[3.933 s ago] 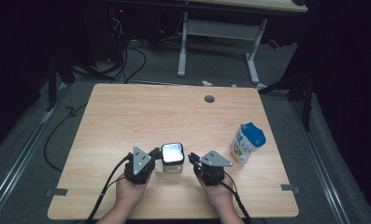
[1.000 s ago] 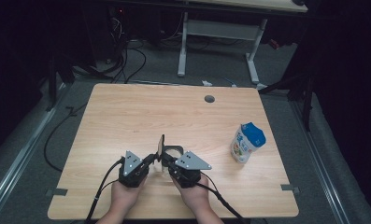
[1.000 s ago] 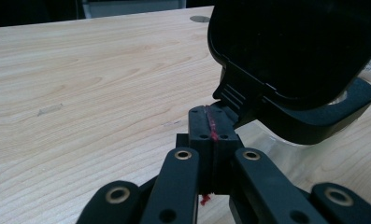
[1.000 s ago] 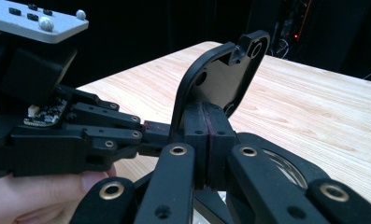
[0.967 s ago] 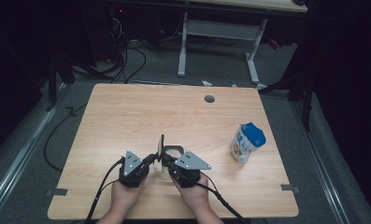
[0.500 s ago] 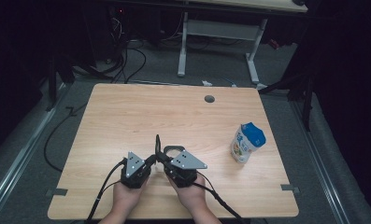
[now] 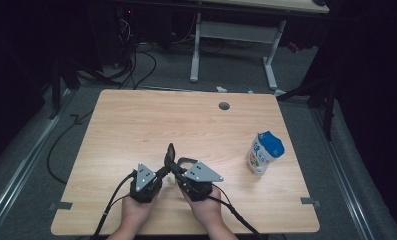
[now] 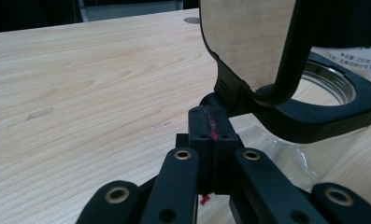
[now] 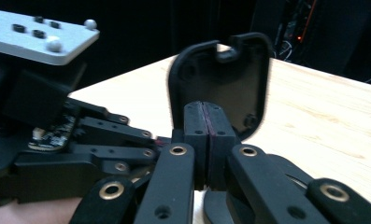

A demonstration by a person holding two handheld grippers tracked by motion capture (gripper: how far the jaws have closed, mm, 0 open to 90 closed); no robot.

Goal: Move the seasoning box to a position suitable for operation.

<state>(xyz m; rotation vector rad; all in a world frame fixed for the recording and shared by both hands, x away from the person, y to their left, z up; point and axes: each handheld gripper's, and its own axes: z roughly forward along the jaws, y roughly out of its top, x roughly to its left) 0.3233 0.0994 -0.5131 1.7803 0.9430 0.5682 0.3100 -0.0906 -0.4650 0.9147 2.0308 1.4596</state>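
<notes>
A small clear container (image 8: 290, 161) with a black rim (image 7: 185, 162) stands near the table's front edge, between both grippers. Its black hinged lid (image 7: 170, 151) stands upright. The lid's shiny inner face (image 8: 248, 37) reflects the wood; its black outer face (image 9: 220, 70) shows in the right gripper view. My left gripper (image 7: 164, 171) is shut, with its tips (image 8: 212, 126) right at the lid's hinge and nothing visible between the pads. My right gripper (image 7: 178, 170) is also shut, and its tips (image 9: 205, 116) are just in front of the raised lid.
A white bottle with a blue cap (image 7: 264, 152) stands at the right of the wooden table (image 7: 161, 120). A round cable hole (image 7: 224, 106) lies near the far edge. The left gripper's body and grey plate (image 9: 38, 37) sit close beside the right gripper.
About four seconds ago the lid lay flat over the container and the grippers stood wider apart. Now the lid stands upright and the grippers are close together. Over the last second almost nothing moved.
</notes>
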